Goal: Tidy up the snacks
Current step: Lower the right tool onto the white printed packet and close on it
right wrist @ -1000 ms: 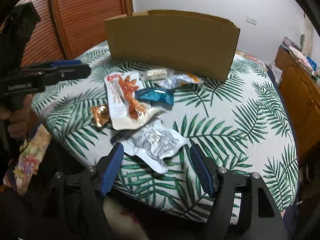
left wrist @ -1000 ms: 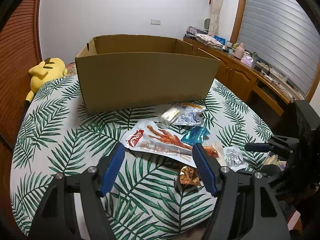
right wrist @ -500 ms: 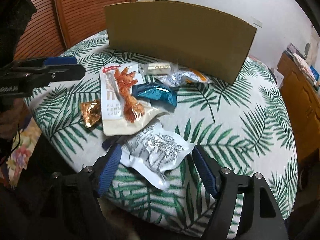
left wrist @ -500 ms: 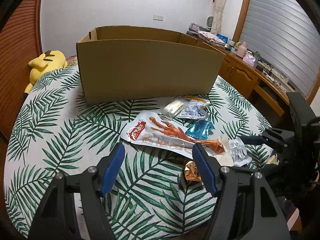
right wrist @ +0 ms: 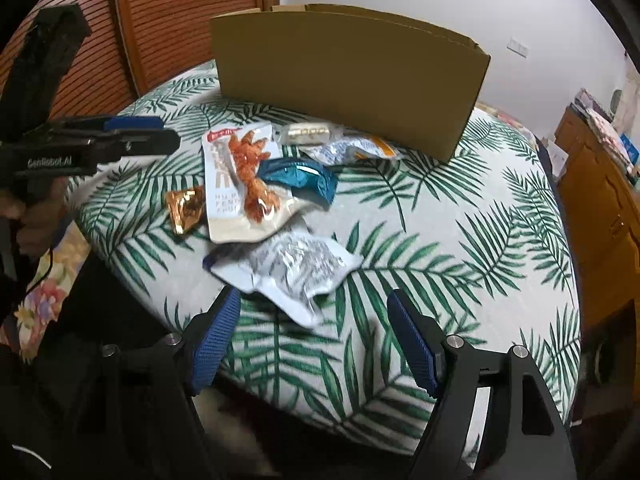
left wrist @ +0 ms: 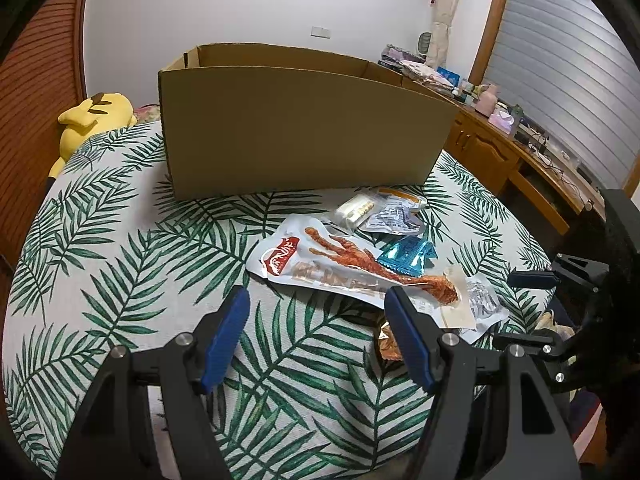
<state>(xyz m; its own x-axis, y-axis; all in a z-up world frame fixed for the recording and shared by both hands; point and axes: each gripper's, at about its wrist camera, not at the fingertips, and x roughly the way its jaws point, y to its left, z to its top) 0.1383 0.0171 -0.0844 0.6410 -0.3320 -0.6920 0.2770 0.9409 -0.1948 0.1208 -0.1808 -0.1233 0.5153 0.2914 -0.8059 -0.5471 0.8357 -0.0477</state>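
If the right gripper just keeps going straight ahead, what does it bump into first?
Probably the crinkly silver-white foil snack packet. The right gripper, jaws open and empty, points at it, with the packet's near corner just ahead of the fingertips. Depth is hard to judge through the fisheye.

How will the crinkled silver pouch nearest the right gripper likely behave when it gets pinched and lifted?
The silver pouch looks like thin creased foil, so it will probably flop and crumple. Its glossy surface may be slippery. It lies flat, so the open right gripper likely must catch a raised edge.
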